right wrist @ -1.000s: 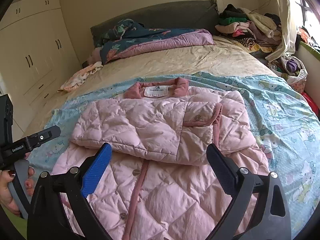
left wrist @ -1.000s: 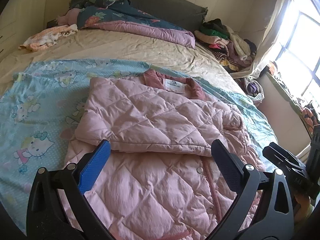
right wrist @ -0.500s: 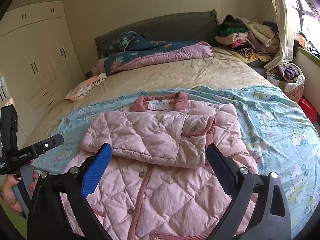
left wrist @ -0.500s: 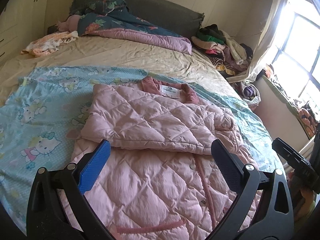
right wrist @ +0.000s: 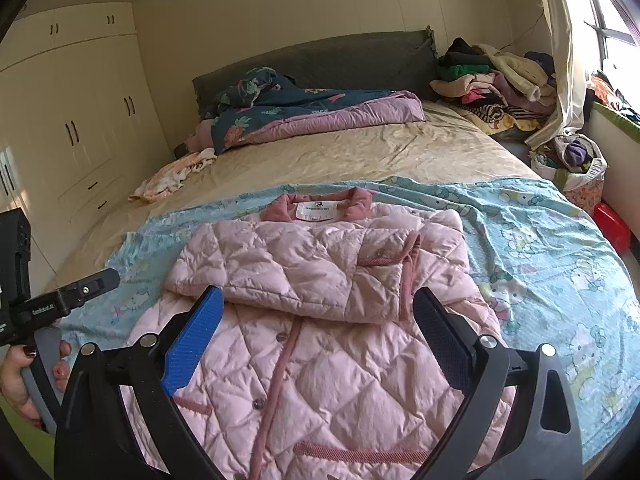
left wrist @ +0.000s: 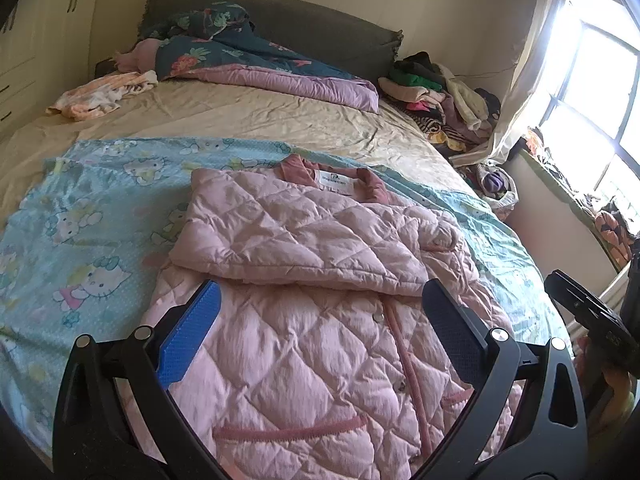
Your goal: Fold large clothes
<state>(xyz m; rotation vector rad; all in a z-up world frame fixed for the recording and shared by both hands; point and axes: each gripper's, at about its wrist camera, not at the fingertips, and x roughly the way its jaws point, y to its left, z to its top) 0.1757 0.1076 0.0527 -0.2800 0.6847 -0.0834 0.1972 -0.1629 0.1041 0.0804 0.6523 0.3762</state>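
Observation:
A pink quilted jacket [left wrist: 312,320] [right wrist: 320,320] lies front-up on a light blue cartoon-print sheet [left wrist: 88,216] [right wrist: 540,240] at the near end of the bed. Both sleeves are folded across its chest, and its darker pink collar [left wrist: 332,176] [right wrist: 320,208] points toward the headboard. My left gripper [left wrist: 320,320] hovers open above the jacket's lower half, holding nothing. My right gripper [right wrist: 318,324] is open too, empty, over the same part. In the right wrist view the left gripper's body [right wrist: 48,312] shows at the left edge, held by a hand [right wrist: 24,376].
A beige bed sheet [left wrist: 248,116] stretches behind, with a dark floral and purple quilt [left wrist: 256,64] at the headboard. A small orange-white garment [left wrist: 100,94] lies far left. A clothes pile [left wrist: 436,88] sits far right near the window. Wardrobes [right wrist: 80,120] stand at left.
Both grippers have drawn back and risen from the jacket, so more of its hem and pockets shows. The jacket has not moved and both grippers stayed open.

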